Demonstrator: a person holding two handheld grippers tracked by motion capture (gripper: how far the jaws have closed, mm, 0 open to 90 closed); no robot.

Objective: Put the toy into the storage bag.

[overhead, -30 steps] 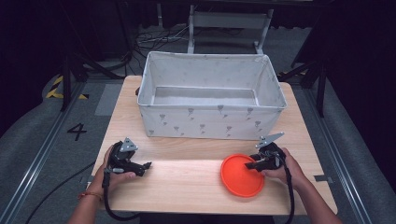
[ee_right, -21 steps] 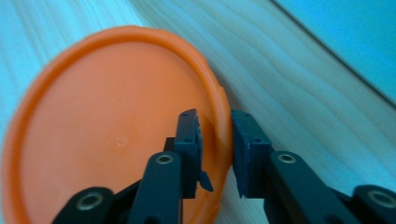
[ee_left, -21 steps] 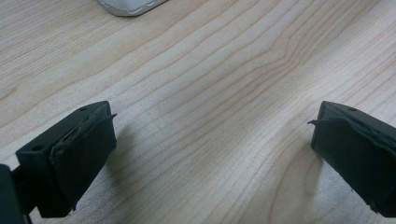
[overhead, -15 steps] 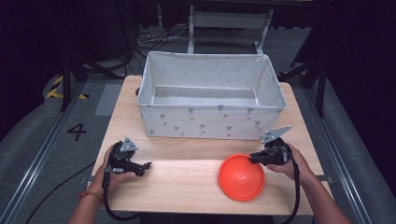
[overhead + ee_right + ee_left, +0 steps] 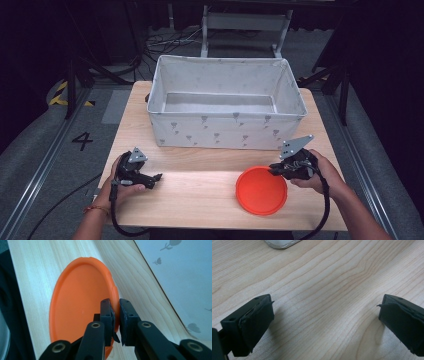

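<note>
An orange plate point(image 5: 261, 191) is at the table's front right, with its right edge raised off the wood. My right gripper point(image 5: 274, 170) is shut on that edge. In the right gripper view the two jaws point(image 5: 115, 307) pinch the rim of the plate point(image 5: 80, 302), one pad inside and one outside. My left gripper point(image 5: 157, 178) rests low at the front left, held by a hand and pointing right. Its jaws point(image 5: 324, 322) stand wide open over bare wood with nothing between them.
A large white fabric bin point(image 5: 225, 131) with a small grey print stands across the back half of the wooden table point(image 5: 200, 182). Its wall point(image 5: 180, 272) is close beside the right gripper. A corner of it point(image 5: 280, 243) lies ahead of the left gripper.
The right gripper has gripped the plate's right edge and risen, which lifts the plate from lying flat. The left gripper has stayed where it was.
</note>
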